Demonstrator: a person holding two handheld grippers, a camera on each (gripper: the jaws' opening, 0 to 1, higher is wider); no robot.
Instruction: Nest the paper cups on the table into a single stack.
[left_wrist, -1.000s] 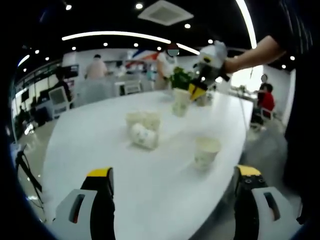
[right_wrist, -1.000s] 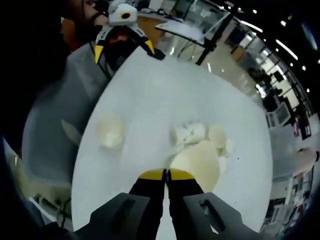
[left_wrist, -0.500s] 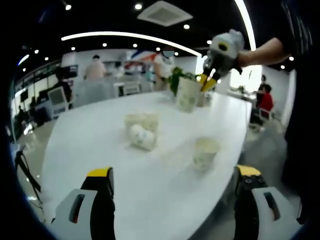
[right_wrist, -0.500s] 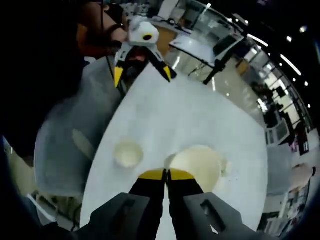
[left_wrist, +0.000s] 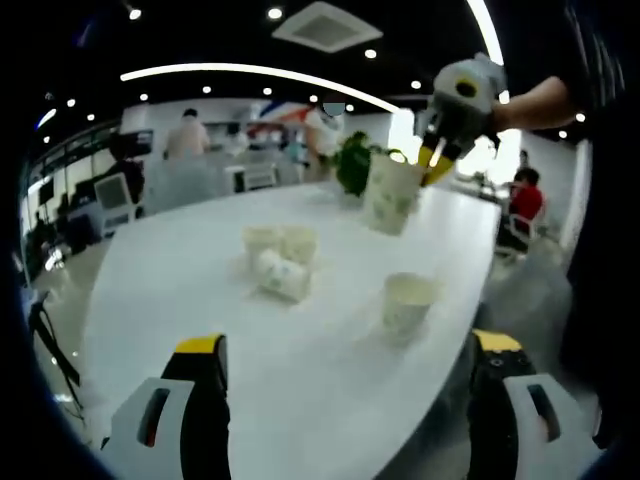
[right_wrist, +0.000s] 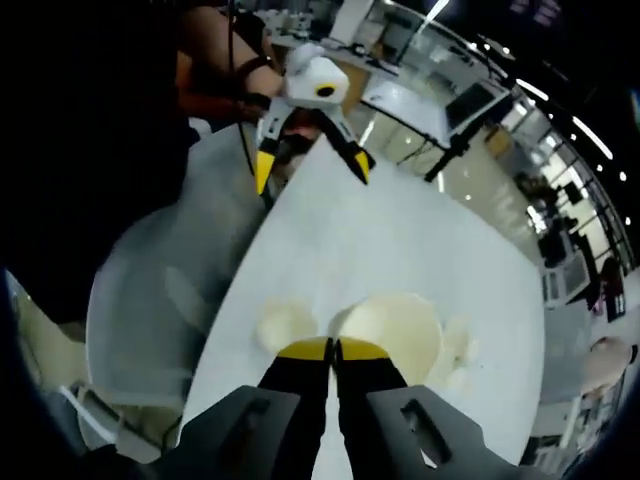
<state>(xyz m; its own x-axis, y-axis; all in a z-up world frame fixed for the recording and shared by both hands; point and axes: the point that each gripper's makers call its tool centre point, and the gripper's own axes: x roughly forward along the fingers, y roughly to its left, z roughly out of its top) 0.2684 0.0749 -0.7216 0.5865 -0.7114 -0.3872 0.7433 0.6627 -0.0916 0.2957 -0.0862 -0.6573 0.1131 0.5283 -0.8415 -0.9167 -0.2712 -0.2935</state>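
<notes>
Right gripper (right_wrist: 334, 349) jaws pinch cup (right_wrist: 392, 325) rim; left gripper (left_wrist: 346, 345) jaws wide.

Large white oval table (left_wrist: 200, 300) occupying the centre of the left gripper view. Green leafy potted plant (left_wrist: 352, 165) at the table's far edge, toward 12 o'clock. Square white ceiling air vent (left_wrist: 326, 24) at 12 o'clock, beside a long curved strip light (left_wrist: 250, 72). Seated person in a red top (left_wrist: 524, 203) at 3 o'clock. Black-legged desk (right_wrist: 420, 100) at 1 o'clock in the right gripper view.
</notes>
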